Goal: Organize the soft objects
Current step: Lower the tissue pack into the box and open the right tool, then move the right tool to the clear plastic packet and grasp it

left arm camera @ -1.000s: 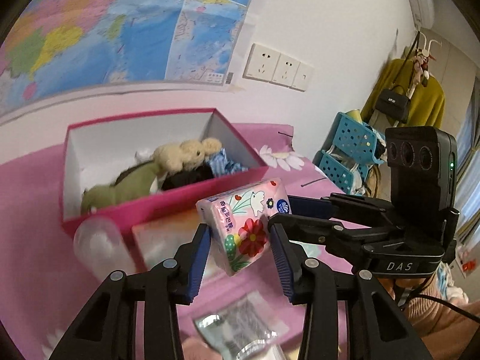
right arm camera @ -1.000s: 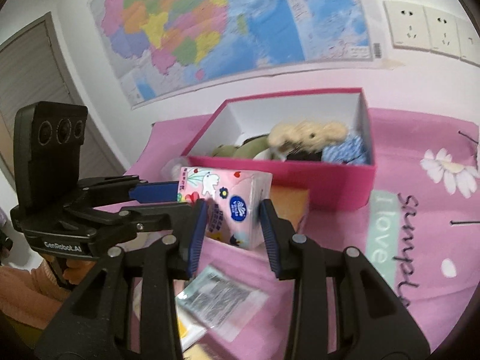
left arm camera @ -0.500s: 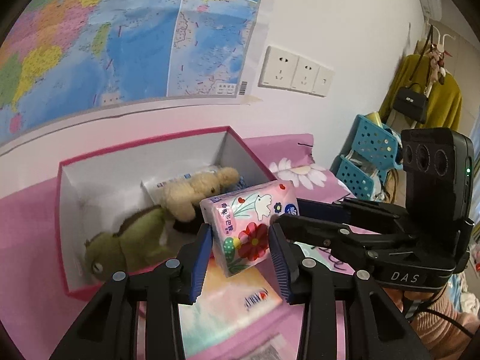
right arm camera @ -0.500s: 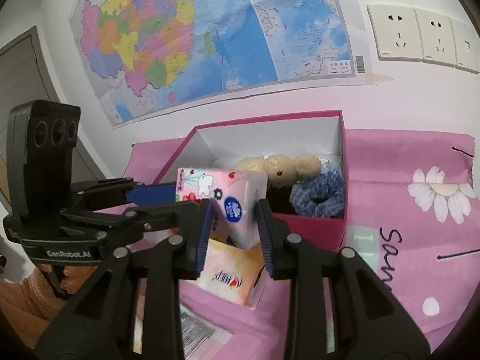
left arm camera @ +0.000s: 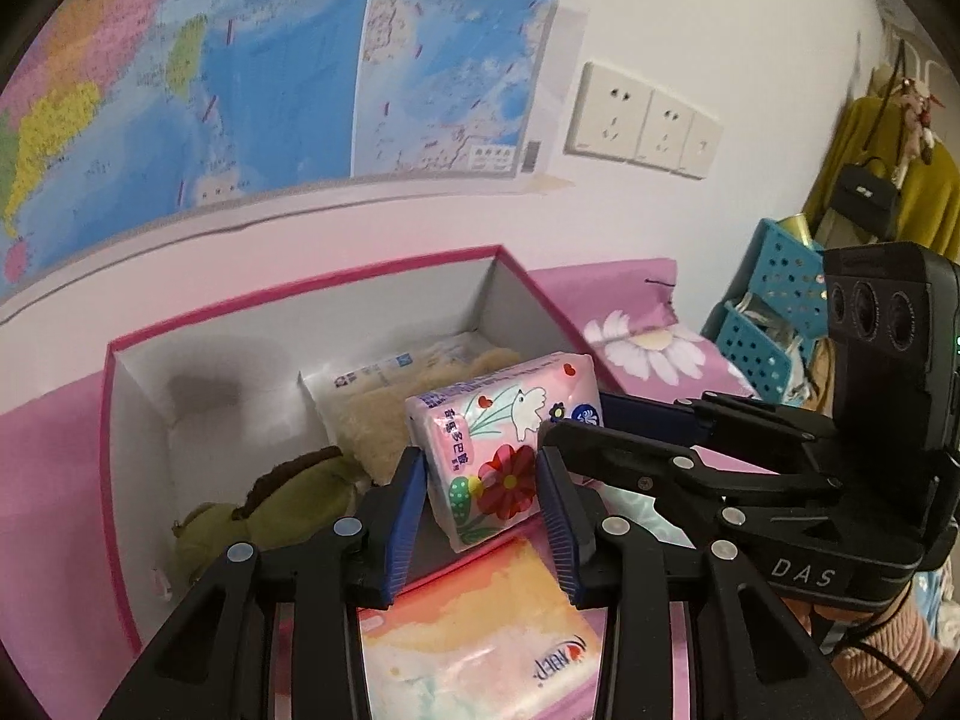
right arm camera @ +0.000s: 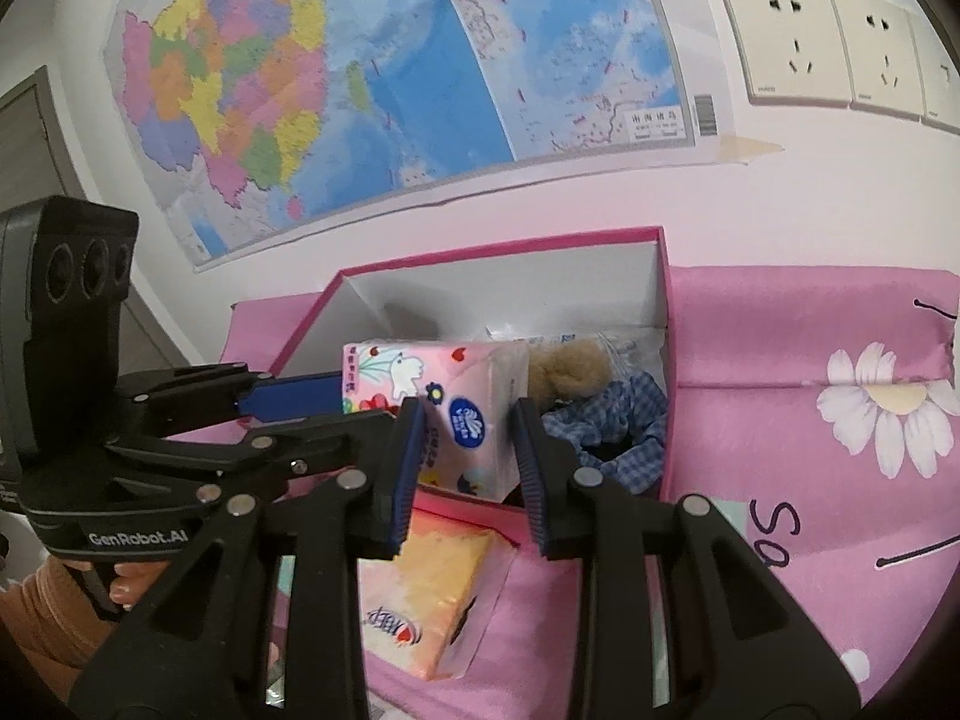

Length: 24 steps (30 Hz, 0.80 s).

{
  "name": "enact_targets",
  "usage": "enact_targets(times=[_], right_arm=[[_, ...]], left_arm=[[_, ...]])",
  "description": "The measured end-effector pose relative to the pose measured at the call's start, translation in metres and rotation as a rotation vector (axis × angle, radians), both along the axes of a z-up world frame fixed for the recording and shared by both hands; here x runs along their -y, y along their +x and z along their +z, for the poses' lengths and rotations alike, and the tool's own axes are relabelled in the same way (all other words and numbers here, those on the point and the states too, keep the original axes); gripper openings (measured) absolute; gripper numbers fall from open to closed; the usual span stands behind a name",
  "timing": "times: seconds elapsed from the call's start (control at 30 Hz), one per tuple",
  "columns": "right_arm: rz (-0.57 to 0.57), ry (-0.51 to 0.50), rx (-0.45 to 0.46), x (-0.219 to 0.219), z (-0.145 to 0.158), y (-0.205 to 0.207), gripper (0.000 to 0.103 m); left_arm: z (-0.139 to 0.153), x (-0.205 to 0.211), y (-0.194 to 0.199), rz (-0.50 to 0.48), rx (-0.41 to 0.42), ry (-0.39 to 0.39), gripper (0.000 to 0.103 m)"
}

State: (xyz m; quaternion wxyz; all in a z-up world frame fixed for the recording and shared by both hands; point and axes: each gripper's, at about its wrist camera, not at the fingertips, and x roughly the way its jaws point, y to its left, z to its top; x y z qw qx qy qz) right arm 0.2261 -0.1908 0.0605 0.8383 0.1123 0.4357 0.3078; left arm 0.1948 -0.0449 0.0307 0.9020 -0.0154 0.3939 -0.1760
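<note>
A pink flower-printed tissue pack (left arm camera: 501, 450) (right arm camera: 444, 414) hangs over the front edge of the pink box (left arm camera: 114, 420) (right arm camera: 666, 276). My left gripper (left arm camera: 483, 501) is shut on one end of the pack. My right gripper (right arm camera: 465, 456) is shut on the other end. In the left wrist view the right gripper's fingers (left arm camera: 648, 420) reach in from the right. Inside the box lie a green plush toy (left arm camera: 270, 504), a beige plush bear (right arm camera: 570, 369), a blue checked cloth (right arm camera: 624, 426) and a white packet (left arm camera: 384, 372).
An orange tissue pack (left arm camera: 480, 642) (right arm camera: 432, 594) lies on the pink flowered cloth (right arm camera: 840, 420) just in front of the box. A map and wall sockets (right arm camera: 828, 54) are behind the box. Blue baskets (left arm camera: 774, 306) stand at the right.
Both grippers have carried the tissue pack forward from over the table to over the box's front edge. The box now fills more of both views.
</note>
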Motion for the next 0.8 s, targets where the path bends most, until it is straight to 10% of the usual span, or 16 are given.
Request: enact_targets(times=[0.8], right_arm=[[-0.029,-0.019,0.003,0.024,0.001,-0.031,0.034]], left_arm=[[0.007,-0.016,-0.054,-0.023,0.093,-0.035,0.042]])
